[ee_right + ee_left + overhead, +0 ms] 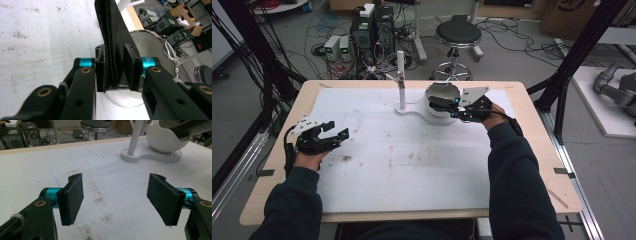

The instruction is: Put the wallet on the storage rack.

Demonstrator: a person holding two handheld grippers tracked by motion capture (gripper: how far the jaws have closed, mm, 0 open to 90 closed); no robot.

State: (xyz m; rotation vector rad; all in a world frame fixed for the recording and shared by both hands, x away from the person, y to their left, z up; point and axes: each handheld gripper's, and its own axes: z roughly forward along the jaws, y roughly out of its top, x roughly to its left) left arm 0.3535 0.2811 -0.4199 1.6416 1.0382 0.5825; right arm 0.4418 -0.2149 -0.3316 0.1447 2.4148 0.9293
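Right gripper view: a flat black strip of fabric-like material (110,32) stands on edge between the two fingers (100,72) of the right gripper (117,72), pinched near its lower end. The left pad lies flat against one face of the strip and the right pad presses the other face, so the fingers are clamped on it, with nearly no gap between them. The rest of the strip rises out of the grip toward the top of the frame. Just behind it is a white round bowl with a shiny metal rim (160,42), whose opening lies beside the right finger.

In the high view the right gripper (452,106) reaches the bowl (437,102) at the far middle of the bench (277,150), and the dark strip (441,105) lies across the bowl's rim. The bowl sits on a white flat base, from which a white upright post (401,80) rises just to its left.

The left gripper (334,135) rests well apart, near the bench's left side, on the stained white sheet (412,165). In the left gripper view its fingers (72,198) stand wide apart with only the sheet between them.
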